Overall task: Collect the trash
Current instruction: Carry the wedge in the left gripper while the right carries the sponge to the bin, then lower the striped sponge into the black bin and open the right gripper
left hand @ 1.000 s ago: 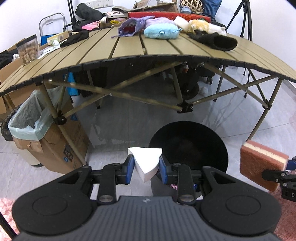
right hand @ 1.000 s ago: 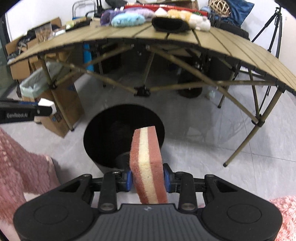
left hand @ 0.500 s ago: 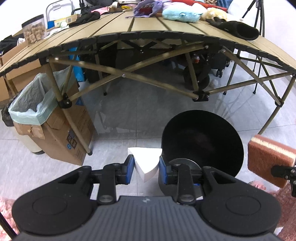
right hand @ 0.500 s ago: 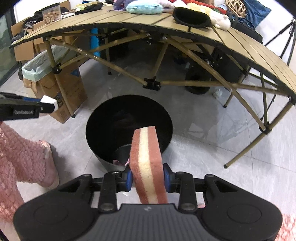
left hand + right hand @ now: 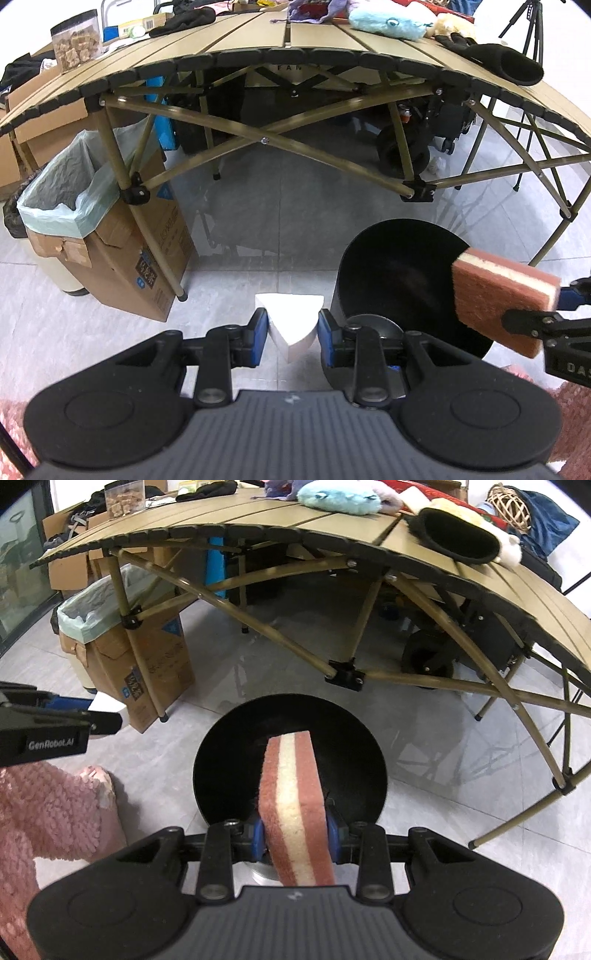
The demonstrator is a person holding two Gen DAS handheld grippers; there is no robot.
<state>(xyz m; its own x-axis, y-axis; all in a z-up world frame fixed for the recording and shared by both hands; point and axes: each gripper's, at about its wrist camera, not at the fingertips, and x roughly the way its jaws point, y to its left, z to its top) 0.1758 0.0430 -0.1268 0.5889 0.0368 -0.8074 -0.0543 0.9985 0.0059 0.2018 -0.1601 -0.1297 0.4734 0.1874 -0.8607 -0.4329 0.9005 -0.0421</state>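
Note:
My left gripper (image 5: 290, 332) is shut on a white wedge-shaped foam piece (image 5: 290, 321), held over the floor just left of the black round bin (image 5: 402, 266). My right gripper (image 5: 294, 830) is shut on a pink and cream sponge (image 5: 291, 794), standing on edge over the mouth of the black bin (image 5: 229, 760). In the left wrist view the sponge (image 5: 502, 299) hangs over the bin's right rim. The right wrist view shows the left gripper (image 5: 92, 710) at far left with the white piece (image 5: 109, 703) in it.
A folding slatted table (image 5: 295, 48) with soft toys and a black glove stands behind the bin; its crossed legs (image 5: 262, 140) reach down close to it. A cardboard box with a green liner (image 5: 70, 199) sits at left. Pink fuzzy slippers (image 5: 48, 812) are at the near left.
Both grippers have moved closer to the bin and lower. The sponge has shifted from behind the bin's near rim to over its opening. Both grips are unchanged.

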